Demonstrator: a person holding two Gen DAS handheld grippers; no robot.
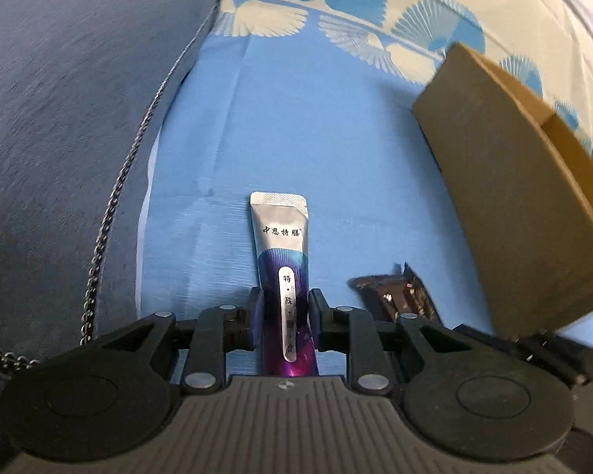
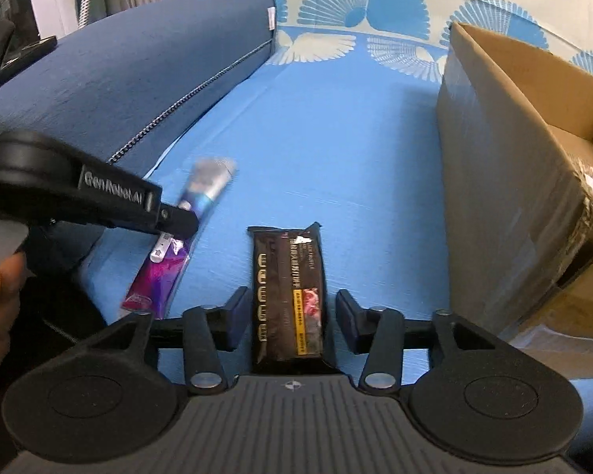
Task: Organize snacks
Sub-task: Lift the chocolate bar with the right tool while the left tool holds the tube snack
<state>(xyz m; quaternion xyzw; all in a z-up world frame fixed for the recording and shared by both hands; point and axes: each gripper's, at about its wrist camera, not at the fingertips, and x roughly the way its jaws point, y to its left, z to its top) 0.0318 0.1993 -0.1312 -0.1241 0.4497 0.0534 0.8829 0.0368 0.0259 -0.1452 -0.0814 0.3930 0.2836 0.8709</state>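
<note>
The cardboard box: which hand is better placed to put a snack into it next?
Left, probably. The left gripper is already shut on the silver-purple sachet. The right gripper only straddles the dark snack packet, with gaps at both pads, though the cardboard box stands on its side.

glossy foil sachet (image 1: 282, 272), shiny dark plastic wrapper (image 2: 288, 296), matt cardboard box (image 2: 506, 181), woven blue cloth (image 1: 296, 126)

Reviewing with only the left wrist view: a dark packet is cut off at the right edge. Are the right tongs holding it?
Observer: No. The right tongs are open and straddle the dark snack packet, pads clear of both sides.
Operator: Is it lifted?
Observer: It lies flat on the blue cloth.
Operator: And my sachet?
Observer: The left tongs pinch the sachet near its middle; its purple end sticks out behind them.
</note>
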